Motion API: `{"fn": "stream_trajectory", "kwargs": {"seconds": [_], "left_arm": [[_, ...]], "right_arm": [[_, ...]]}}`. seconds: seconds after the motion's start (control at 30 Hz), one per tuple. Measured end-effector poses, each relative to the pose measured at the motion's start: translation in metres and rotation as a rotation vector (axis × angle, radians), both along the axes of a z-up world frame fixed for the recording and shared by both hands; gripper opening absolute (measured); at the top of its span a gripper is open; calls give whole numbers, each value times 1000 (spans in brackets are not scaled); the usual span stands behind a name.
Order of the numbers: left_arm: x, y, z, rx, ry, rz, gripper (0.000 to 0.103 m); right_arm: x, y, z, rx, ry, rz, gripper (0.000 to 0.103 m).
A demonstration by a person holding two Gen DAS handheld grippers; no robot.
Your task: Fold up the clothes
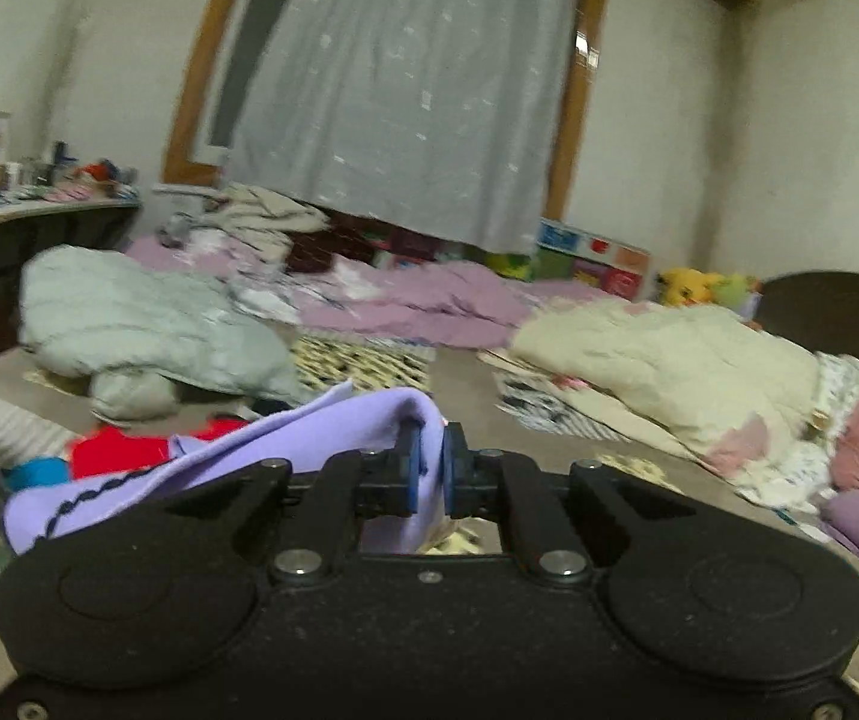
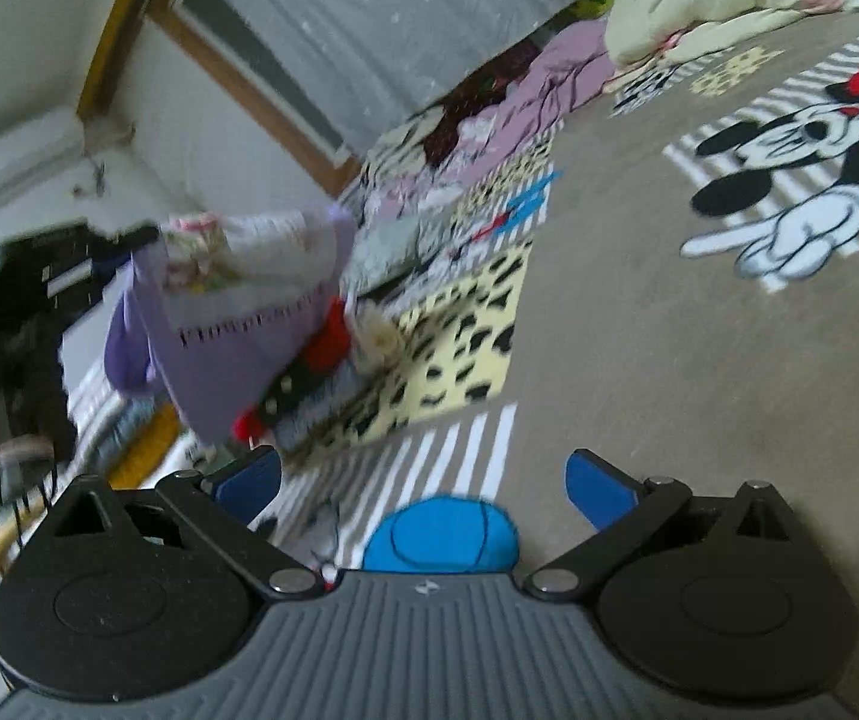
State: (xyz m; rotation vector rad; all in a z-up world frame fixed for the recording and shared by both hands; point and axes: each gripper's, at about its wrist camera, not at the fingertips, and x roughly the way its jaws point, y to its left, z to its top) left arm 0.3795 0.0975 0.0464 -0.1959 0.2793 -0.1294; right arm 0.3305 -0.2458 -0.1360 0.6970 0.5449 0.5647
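My left gripper is shut on a lilac garment with a dark stitched line; the cloth passes between the blue pads and drapes off to the left. In the right wrist view the same lilac garment hangs lifted at the left, printed panel showing, held from above by a dark gripper body. My right gripper stands open with nothing between its blue fingers, above the cartoon-print rug, well to the right of the garment.
A grey-green quilt, a cream quilt and purple bedding lie on the floor ahead. A cluttered table stands at the left, a grey curtain behind. Red, black and other clothes are piled under the garment.
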Motion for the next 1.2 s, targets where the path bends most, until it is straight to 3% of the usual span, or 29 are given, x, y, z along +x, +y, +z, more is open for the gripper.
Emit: {"fn": "stream_trajectory", "kwargs": {"seconds": [0.3,0.53,0.67,0.9,1.0,1.07,1.1,1.2], "left_arm": [[-44,-32,6,-109,-55,-138,4],[-98,-49,-14,-66,-13,-269,4],[-151,-48,-46,-39,44,-347,4],[-231,-57,-93,62,191,-437,6],[-242,-54,-103,59,265,-432,15],[-248,-47,-105,30,297,-421,31],[-253,-41,-104,3,296,-397,46],[-259,-18,-103,-102,307,-308,52]], "right_arm": [[6,-53,-4,177,21,-131,101],[1,-124,-5,354,-37,-240,101],[9,-140,-11,373,1,-183,101],[17,-97,-9,283,67,127,102],[14,-76,-7,184,82,188,102],[11,-68,-7,111,85,194,102],[11,-65,-8,86,90,196,102],[11,-64,-13,80,118,209,102]]}}
